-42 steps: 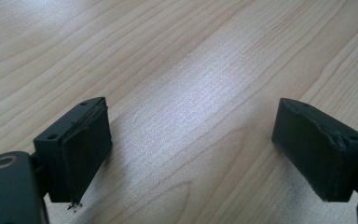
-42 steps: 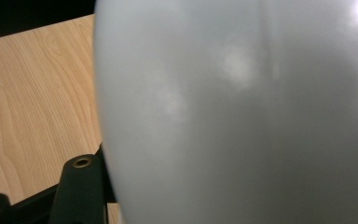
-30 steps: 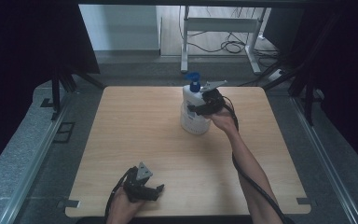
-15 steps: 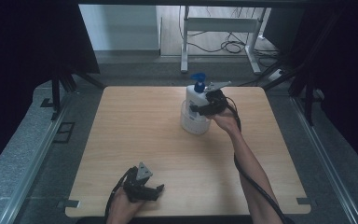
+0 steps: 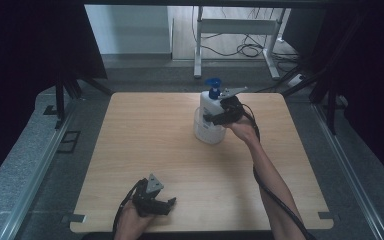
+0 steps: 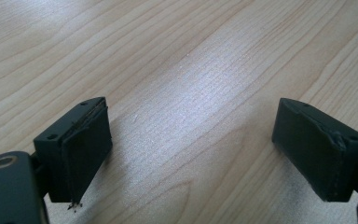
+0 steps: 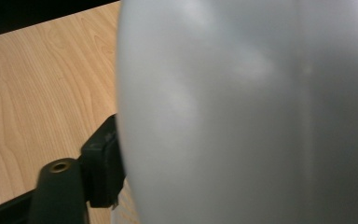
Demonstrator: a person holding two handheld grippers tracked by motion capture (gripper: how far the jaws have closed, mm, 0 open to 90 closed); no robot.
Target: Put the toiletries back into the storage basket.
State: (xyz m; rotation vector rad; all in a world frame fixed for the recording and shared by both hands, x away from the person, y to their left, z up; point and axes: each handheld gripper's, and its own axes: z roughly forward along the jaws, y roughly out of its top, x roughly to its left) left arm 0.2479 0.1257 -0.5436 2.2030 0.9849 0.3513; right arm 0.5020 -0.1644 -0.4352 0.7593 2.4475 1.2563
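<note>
White plastic pump bottle w/ blue nozzle stands upright, far-centre of the light wood table. Right gripper at its upper body; jaws just been opening, bottle between them, whether pads press can't tell. Risk: a sideways pull-off could tip it. Left gripper rests near edge, jaws spread, nothing between.

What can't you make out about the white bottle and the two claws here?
- Bottle label: too small and dim in the high view, blurred and too close in the right gripper view.
- Right claw: one jaw hidden behind the bottle in its own view, so the grip is unsure.
- Left claw: body cut off by the bottom edge.
</note>
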